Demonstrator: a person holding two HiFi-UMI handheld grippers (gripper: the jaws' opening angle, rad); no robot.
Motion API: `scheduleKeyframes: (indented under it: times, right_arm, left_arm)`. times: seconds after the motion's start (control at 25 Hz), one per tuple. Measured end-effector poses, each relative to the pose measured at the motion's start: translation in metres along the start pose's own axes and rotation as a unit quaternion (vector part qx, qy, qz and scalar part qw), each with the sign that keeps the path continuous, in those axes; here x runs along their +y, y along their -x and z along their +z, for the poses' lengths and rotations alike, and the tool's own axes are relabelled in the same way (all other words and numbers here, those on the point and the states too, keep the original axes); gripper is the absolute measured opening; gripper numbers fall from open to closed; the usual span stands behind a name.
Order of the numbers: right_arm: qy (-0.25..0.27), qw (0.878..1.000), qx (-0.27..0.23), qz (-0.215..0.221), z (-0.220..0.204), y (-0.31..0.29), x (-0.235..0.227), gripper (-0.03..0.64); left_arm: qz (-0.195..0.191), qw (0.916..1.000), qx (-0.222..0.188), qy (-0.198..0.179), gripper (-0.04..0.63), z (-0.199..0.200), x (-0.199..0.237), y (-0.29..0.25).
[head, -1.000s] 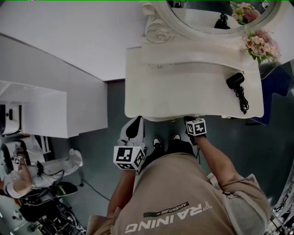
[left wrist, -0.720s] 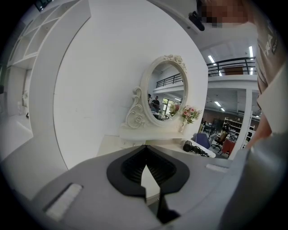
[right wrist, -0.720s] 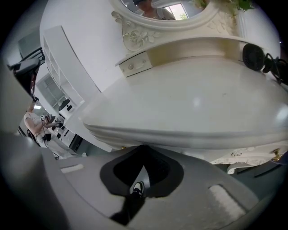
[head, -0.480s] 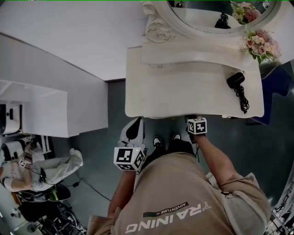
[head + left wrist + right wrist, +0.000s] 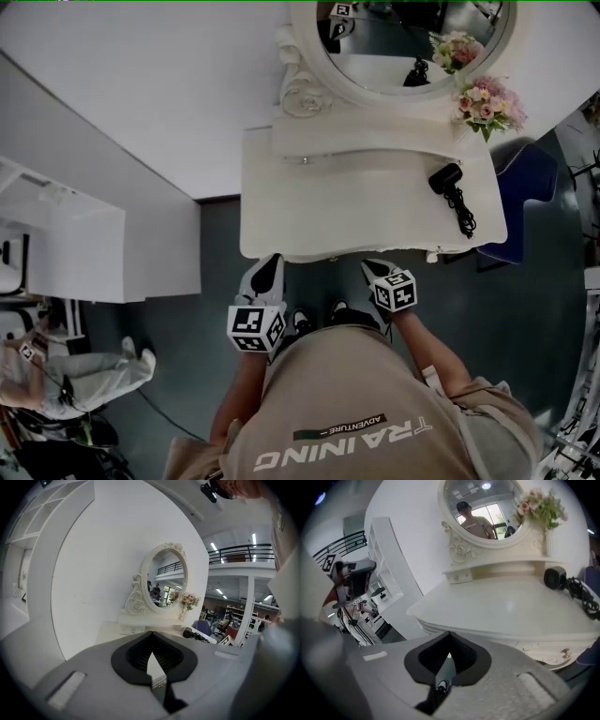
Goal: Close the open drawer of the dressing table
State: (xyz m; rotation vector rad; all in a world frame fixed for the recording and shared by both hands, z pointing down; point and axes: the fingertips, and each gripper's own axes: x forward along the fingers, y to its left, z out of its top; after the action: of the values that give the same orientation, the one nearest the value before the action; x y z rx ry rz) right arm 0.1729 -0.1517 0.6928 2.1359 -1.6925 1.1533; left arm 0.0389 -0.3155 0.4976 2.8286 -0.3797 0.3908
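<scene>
Person in a beige printed T-shirt [image 5: 347, 412] is standing in front of the white carved dressing table [image 5: 281, 216]. Both grippers are hanging near its front edge, apart from it.

The left gripper [image 5: 269, 267] is sitting clenched. In left gripper view its black pads are meeting at the tip w/ nothing btwn them. The right gripper [image 5: 373, 269] is clenched & empty the same way, and is pointing toward the counter's front edge.

The white drawer front [image 5: 548, 649] w/ its small metal pull handle [image 5: 566, 654] is showing under the counter edge, low at the right of right gripper view. It's looking about flush w/ the rest of the table front, but the angle isn't giving a sure read. In head view the overhanging counter is hiding it.

On the counter, a black hair dryer w/ coiled cord [image 5: 448, 180] is lying toward the right end. An oval mirror in a scrolled white frame [image 5: 394, 47] is standing at the back, and a pink & white flower bouquet [image 5: 487, 103] is sitting just beside its right rim.

A white shelving unit [image 5: 84, 253] is standing well off to the left on the dark floor [image 5: 220, 281].
</scene>
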Motion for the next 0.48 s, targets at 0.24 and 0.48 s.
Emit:
scheduleKeyframes:
  times: [0.24,0.48]
  right_arm:
    - [0.037,0.996,-0.058,-0.065,0.048,0.06,0.019,0.002]
    - [0.055,0.985,-0.153,-0.052,0.108,0.113,0.053,0.002]
  left_arm:
    - [-0.019,0.9998,0.004,0.0,0.018,-0.006,-0.008,0.009]
    - [-0.037,0.9991,0.008,-0.018,0.018,0.002,-0.013,0.011]
